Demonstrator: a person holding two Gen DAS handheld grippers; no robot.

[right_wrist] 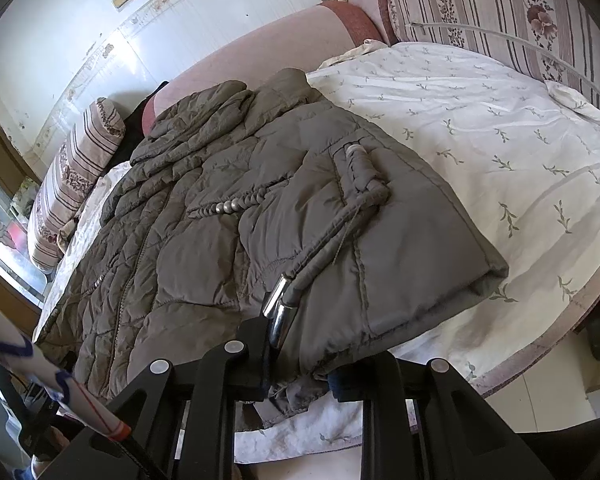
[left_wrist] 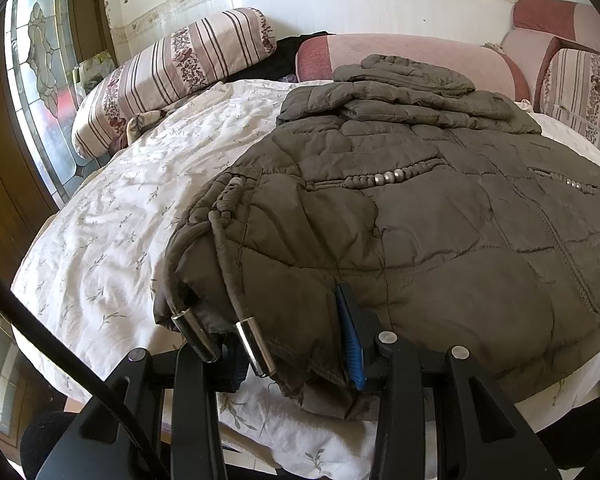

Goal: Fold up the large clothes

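Observation:
An olive quilted jacket (left_wrist: 440, 232) lies flat on the white leaf-print sheet (left_wrist: 112, 240), its sleeves folded over near the collar. My left gripper (left_wrist: 294, 356) is shut on the jacket's near hem at its left corner; the blue pad (left_wrist: 352, 340) presses the fabric. Two metal cord tips (left_wrist: 256, 346) hang over that hem. In the right wrist view the same jacket (right_wrist: 228, 220) spreads away to the left. My right gripper (right_wrist: 300, 372) is shut on the near hem by its right corner, with bunched fabric between the fingers (right_wrist: 256, 356). A metal cord tip (right_wrist: 280, 312) rests just above them.
Striped bolsters (left_wrist: 172, 76) and a pink bolster (left_wrist: 400, 56) line the bed's far side against the tiled wall. A stained-glass door (left_wrist: 40, 92) stands at the left. A black cable (left_wrist: 60, 344) crosses the left view. The bed's edge (right_wrist: 540, 344) drops to the floor at the right.

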